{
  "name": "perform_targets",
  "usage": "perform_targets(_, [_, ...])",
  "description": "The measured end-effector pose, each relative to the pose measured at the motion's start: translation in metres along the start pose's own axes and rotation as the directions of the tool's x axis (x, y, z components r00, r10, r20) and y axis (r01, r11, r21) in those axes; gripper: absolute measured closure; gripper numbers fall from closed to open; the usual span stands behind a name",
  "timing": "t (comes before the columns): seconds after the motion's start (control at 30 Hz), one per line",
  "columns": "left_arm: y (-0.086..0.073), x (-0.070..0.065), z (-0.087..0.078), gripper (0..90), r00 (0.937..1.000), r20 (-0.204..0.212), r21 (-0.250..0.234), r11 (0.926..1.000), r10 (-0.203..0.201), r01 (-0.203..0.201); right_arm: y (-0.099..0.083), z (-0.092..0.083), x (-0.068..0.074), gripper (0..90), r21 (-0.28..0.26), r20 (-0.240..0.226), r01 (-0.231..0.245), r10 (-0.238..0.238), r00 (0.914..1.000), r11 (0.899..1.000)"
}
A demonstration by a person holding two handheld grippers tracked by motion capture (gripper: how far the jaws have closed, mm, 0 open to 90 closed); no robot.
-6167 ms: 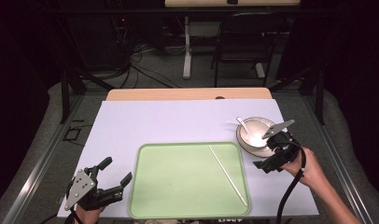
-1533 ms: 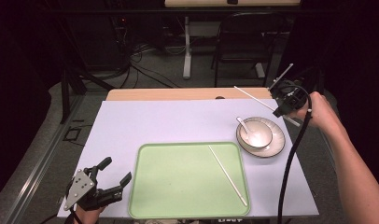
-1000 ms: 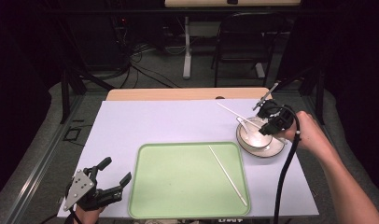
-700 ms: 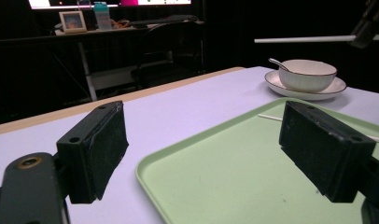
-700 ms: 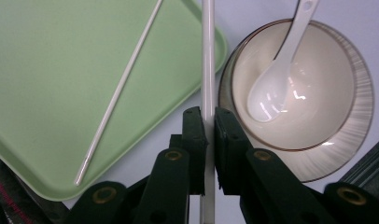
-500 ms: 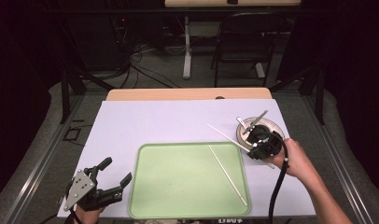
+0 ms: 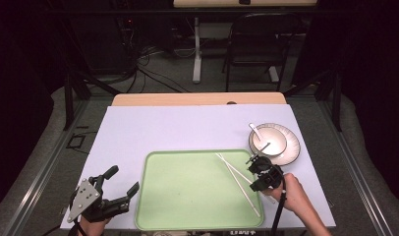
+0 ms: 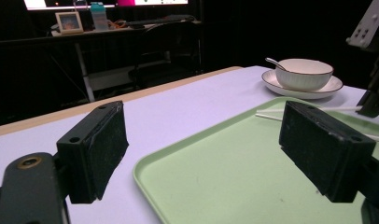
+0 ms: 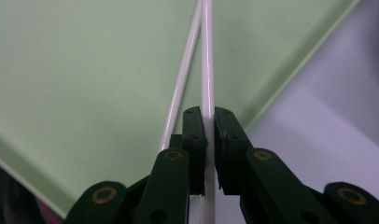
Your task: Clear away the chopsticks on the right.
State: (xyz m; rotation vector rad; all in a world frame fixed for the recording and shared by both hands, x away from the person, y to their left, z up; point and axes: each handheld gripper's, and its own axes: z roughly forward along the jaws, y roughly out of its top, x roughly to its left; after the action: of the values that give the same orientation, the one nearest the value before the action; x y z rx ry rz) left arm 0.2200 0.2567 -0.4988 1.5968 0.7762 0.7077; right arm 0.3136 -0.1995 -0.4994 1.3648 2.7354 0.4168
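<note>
Down at the tray's right edge, the right gripper [image 9: 210,122] has its jaws pinched on a thin white chopstick [image 9: 207,56], which runs forward over the smooth green tray [image 7: 187,191] beside a second chopstick [image 9: 183,79]. Off the tray's left corner, the left gripper [image 7: 116,189] rests on the counter [image 7: 163,128], its flat black jaws wide apart.

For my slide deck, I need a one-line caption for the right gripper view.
Right gripper pinching one white chopstick over a green tray, beside a second chopstick.
</note>
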Motion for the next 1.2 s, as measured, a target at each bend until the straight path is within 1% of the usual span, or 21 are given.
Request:
perform_targets(0.07, [0.0, 0.001, 0.0, 15.2, 1.0, -0.002, -0.002, 1.0, -0.004, 0.004, 0.001, 0.005, 0.004, 83.7, 0.026, 0.021, -0.014, 0.013, 0.9997, 1.0])
perform_targets(0.1, [0.0, 0.001, 0.0, 15.2, 1.0, -0.003, -0.003, 1.0, -0.005, 0.005, 0.0, 0.014, 0.006, 83.7, -0.076, 0.009, -0.037, 0.038, 0.9992, 0.996])
perform_targets(0.13, [0.0, 0.001, 0.0, 15.2, 1.0, -0.003, -0.004, 1.0, -0.005, 0.005, 0.003, 0.011, 0.006, 83.7, -0.019, 0.016, -0.028, 0.029, 0.9995, 0.999])
perform_targets(0.23, [0.0, 0.001, 0.0, 15.2, 1.0, -0.002, -0.003, 1.0, -0.005, 0.005, 0.003, 0.012, 0.007, 83.7, -0.042, 0.017, -0.068, 0.069, 0.9975, 0.997])
perform_targets(0.4, [0.0, 0.001, 0.001, 15.2, 1.0, -0.003, 0.0, 1.0, -0.005, 0.005, -0.001, 0.019, 0.009, 83.7, -0.147, -0.009, -0.132, 0.132, 0.9911, 0.98])
perform_targets(0.47, [0.0, 0.001, 0.001, 15.2, 1.0, -0.004, -0.001, 1.0, -0.006, 0.006, -0.001, 0.021, 0.008, 83.6, -0.115, -0.003, -0.139, 0.14, 0.9902, 0.984])
perform_targets(0.5, [0.0, 0.001, 0.001, 15.2, 1.0, -0.005, -0.001, 1.0, -0.006, 0.006, -0.001, 0.024, 0.008, 83.6, -0.123, -0.008, -0.147, 0.147, 0.9891, 0.981])
perform_targets(0.53, [0.0, 0.001, 0.001, 15.2, 1.0, -0.002, -0.001, 1.0, -0.006, 0.006, -0.002, 0.028, 0.009, 83.5, -0.166, -0.02, -0.161, 0.16, 0.9869, 0.973])
perform_targets(0.57, [0.0, 0.001, 0.001, 15.2, 1.0, -0.004, -0.001, 1.0, -0.005, 0.005, -0.002, 0.03, 0.009, 83.4, -0.149, -0.017, -0.157, 0.156, 0.9876, 0.976])
perform_targets(0.6, [0.0, 0.001, 0.001, 15.2, 1.0, -0.003, -0.001, 1.0, -0.005, 0.005, -0.001, 0.026, 0.01, 83.3, -0.077, 0.007, -0.146, 0.147, 0.989, 0.986])
perform_targets(0.63, [0.0, 0.001, 0.001, 15.2, 1.0, -0.002, 0.0, 1.0, -0.004, 0.004, -0.001, 0.029, 0.011, 82.9, -0.087, 0.008, -0.143, 0.145, 0.9895, 0.986])
perform_targets(0.7, [0.0, 0.001, 0.001, 15.2, 1.0, -0.001, 0.002, 1.0, -0.001, 0.001, -0.001, 0.03, 0.012, 77.9, -0.108, 0.007, -0.138, 0.139, 0.9902, 0.984])
perform_targets(0.77, [0.0, 0.0, 0.001, 15.2, 1.0, 0.0, -0.001, 1.0, -0.004, 0.004, 0.0, 0.029, 0.012, 72.9, -0.096, 0.005, -0.135, 0.136, 0.9907, 0.986])
perform_targets(0.83, [0.0, 0.0, 0.001, 15.2, 1.0, 0.0, -0.002, 1.0, -0.004, 0.004, -0.001, 0.029, 0.013, 62.2, -0.109, 0.004, -0.126, 0.127, 0.9919, 0.986])
perform_targets(0.87, [0.0, 0.0, 0.001, 15.2, 1.0, 0.0, -0.001, 1.0, -0.004, 0.004, -0.001, 0.029, 0.013, 62.2, -0.109, 0.004, -0.126, 0.127, 0.9919, 0.986])
perform_targets(0.97, [0.0, 0.0, 0.001, 15.2, 1.0, -0.002, -0.001, 1.0, -0.003, 0.003, -0.001, 0.023, 0.013, 46.7, -0.112, 0.005, -0.108, 0.109, 0.994, 0.988])
perform_targets(1.0, [0.0, 0.0, 0.001, 15.2, 1.0, -0.002, 0.0, 1.0, -0.003, 0.003, -0.002, 0.022, 0.012, 42.5, -0.143, -0.002, -0.092, 0.092, 0.9957, 0.986])
perform_targets(1.07, [0.0, 0.0, 0.001, 15.2, 1.0, -0.002, -0.001, 1.0, -0.002, 0.002, -0.001, 0.015, 0.011, 33.3, -0.154, 0.018, -0.06, 0.064, 0.9978, 0.986])
perform_targets(1.1, [0.0, 0.001, 0.001, 15.2, 1.0, -0.002, 0.001, 1.0, -0.001, 0.001, -0.001, 0.012, 0.011, 30.5, -0.166, 0.005, -0.044, 0.045, 0.999, 0.985])
perform_targets(1.13, [0.0, 0.0, 0.002, 15.2, 1.0, -0.001, 0.003, 1.0, -0.001, 0.001, -0.001, 0.01, 0.011, 27.4, -0.168, 0.013, -0.041, 0.044, 0.9989, 0.985])
perform_targets(1.2, [0.0, 0.0, 0.002, 15.2, 1.0, -0.001, 0.006, 1.0, 0.002, -0.002, -0.001, 0.005, 0.009, 22.6, -0.2, 0.035, 0.006, 0.001, 0.9994, 0.98])
